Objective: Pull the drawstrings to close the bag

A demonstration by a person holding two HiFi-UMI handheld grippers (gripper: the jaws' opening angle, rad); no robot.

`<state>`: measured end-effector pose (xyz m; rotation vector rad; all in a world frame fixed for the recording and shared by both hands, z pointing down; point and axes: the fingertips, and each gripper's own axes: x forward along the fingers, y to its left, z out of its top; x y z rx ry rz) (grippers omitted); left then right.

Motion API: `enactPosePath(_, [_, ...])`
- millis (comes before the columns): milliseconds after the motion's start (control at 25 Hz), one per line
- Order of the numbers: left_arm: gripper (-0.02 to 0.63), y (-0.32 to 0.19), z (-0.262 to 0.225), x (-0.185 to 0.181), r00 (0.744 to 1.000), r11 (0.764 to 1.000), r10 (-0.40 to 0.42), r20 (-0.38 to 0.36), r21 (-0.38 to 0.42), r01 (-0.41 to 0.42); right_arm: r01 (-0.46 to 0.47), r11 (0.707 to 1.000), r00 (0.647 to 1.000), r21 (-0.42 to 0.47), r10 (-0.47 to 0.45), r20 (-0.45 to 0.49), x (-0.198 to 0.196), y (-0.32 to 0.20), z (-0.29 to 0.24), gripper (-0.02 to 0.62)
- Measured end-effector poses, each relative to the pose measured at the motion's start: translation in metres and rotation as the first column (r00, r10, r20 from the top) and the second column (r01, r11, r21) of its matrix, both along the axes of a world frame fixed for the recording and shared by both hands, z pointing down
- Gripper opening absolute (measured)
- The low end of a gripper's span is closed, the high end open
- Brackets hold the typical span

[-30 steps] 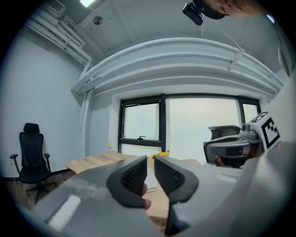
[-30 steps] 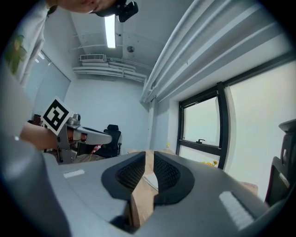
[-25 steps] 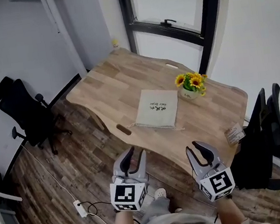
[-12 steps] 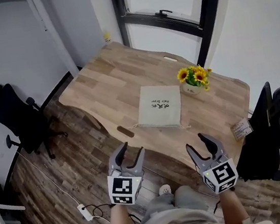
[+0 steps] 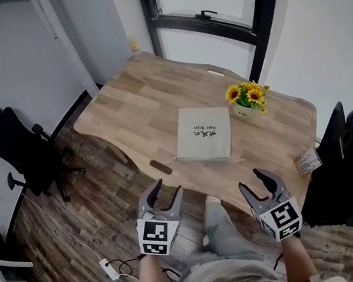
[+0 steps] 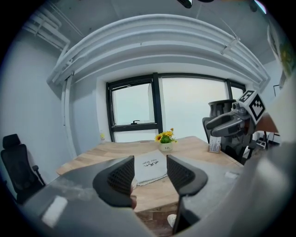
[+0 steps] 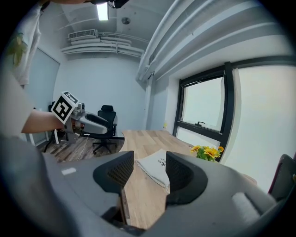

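Observation:
A beige drawstring bag [image 5: 204, 133] lies flat on the wooden table [image 5: 134, 110], its short strings sticking out at the near corners [image 5: 235, 159]. Both grippers hang short of the table's near edge, well apart from the bag. My left gripper [image 5: 165, 191] is open with nothing between its fingers, and its jaws have just spread wider. So have those of my right gripper [image 5: 253, 182], which is also open and empty. The left gripper view frames the bag [image 6: 149, 166] between the jaws, far ahead. In the right gripper view the bag [image 7: 156, 167] also lies ahead.
A small pot of sunflowers [image 5: 247, 103] stands just behind the bag. A card stand [image 5: 308, 162] sits at the table's right corner. Black office chairs stand at the left [image 5: 17, 151] and right [image 5: 349, 153]. A power strip [image 5: 106, 267] lies on the floor. The person's leg [image 5: 224, 234] reaches forward.
Both grippers' jaws have opened wider and both hands have sunk a little. The person has stepped toward the table, one leg now stretched forward.

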<state>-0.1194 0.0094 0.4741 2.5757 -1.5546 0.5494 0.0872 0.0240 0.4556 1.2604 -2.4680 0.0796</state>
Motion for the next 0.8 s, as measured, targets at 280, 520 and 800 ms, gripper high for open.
enactPosePath(280, [0.213, -0.025, 0.008, -0.007, 0.999, 1.000, 0.012, 0.036, -0.017, -0.012, 0.031, 0.999, 0.997, -0.026, -0.033, -0.073, 0.006, -0.025, 0.015, 0.207])
enactPosePath(520, [0.213, -0.053, 0.017, -0.011, 0.992, 0.997, 0.064, 0.107, -0.056, -0.058, 0.058, 0.997, 0.982, -0.046, -0.065, -0.179, 0.013, -0.053, 0.029, 0.219])
enactPosePath(800, [0.213, -0.085, 0.030, -0.018, 0.984, 0.990, 0.110, 0.140, -0.107, -0.095, 0.115, 0.990, 0.949, -0.082, -0.134, -0.285, 0.014, -0.078, 0.052, 0.236])
